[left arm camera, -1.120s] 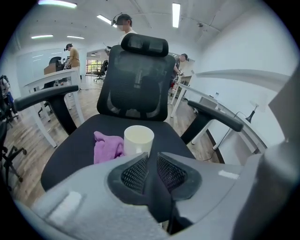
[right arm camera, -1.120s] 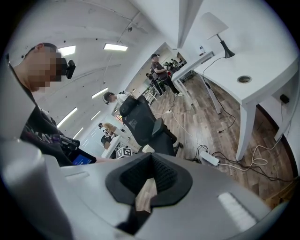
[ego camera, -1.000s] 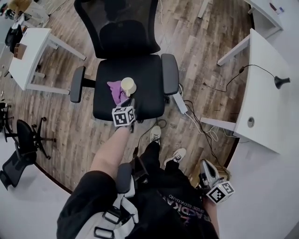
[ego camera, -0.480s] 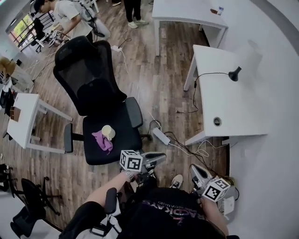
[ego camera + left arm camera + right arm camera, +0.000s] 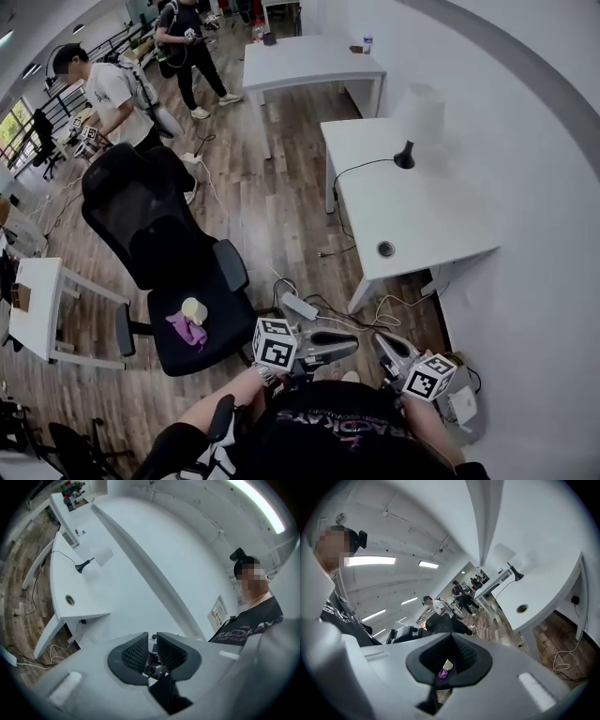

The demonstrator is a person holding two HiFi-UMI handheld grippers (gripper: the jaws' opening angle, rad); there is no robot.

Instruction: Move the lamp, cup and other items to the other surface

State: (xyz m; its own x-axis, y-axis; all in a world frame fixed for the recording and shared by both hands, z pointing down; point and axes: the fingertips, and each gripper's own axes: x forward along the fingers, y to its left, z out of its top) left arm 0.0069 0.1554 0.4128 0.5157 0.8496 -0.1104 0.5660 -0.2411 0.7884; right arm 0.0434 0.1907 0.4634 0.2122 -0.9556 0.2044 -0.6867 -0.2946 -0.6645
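Plainly, the lamp (image 5: 415, 127) stands on the white tabletop (image 5: 422, 220) at the upper right of the head view. The cup (image 5: 194, 309) sits just beside a purple cloth (image 5: 183, 329) on the seat of the black office chair (image 5: 150, 225) at lower left, well apart from that tabletop. Near the bottom edge, the left claw (image 5: 352, 340) is empty, its jaws just opened to a narrow gap, while the right claw (image 5: 382, 339) is closed together on nothing.

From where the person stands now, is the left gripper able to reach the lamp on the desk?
Probably not yet. The left gripper, its empty jaws just opening, is held near the body, and the lamp stands at the far end of the desk. Nothing blocks the way; stepping closer should do.
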